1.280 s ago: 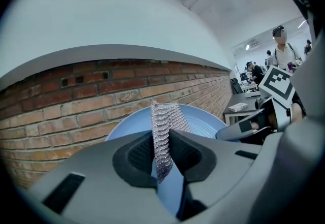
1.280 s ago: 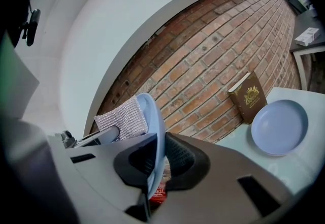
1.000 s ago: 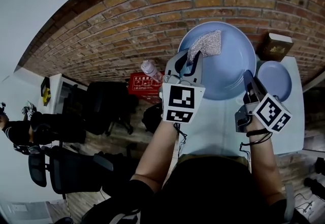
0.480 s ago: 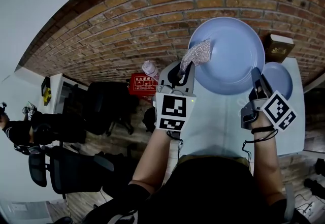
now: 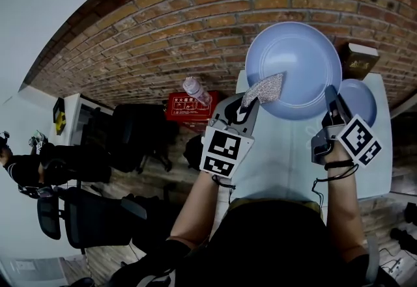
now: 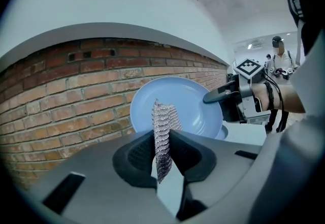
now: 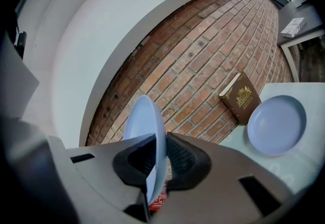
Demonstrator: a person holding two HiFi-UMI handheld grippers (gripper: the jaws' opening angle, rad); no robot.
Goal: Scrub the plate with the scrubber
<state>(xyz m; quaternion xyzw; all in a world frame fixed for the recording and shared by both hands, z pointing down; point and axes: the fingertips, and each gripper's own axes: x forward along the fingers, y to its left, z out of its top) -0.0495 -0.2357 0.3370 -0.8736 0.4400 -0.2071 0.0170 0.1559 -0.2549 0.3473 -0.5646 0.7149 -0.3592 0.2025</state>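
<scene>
In the head view, the plate point(image 5: 296, 58) has risen off the worktop point(image 5: 287, 155) and shifted towards the brick wall point(image 5: 163, 38) since a second ago. The scrubber point(image 5: 264, 89) has travelled from the upper left of its face, past the left rim, to the lower left. We judge that a stroke across the face is under way, with most of the face still to cover. The left tongs point(image 5: 246, 105) carry the scrubber. The right tongs point(image 5: 330, 95) hold the plate at its lower right rim, tilted up to face us.

In the left gripper view, the tongs are clamped on the mesh scrubber, which stands upright between the pads with the plate's face just behind it. We cannot tell whether mesh and plate are touching. The right tongs reach in at the plate's right rim.

In the right gripper view, the tongs are nearly together, pinched on the plate's thin rim, which we see edge-on.

For room, the plate's far rim sits near the wall, so there is little space beyond it. A second plate point(image 7: 277, 124) lies on the worktop to the right, with a book point(image 7: 241, 97) leaning on the wall just behind it. Below the plate the worktop is bare, and its left edge drops off just under the left tongs.
</scene>
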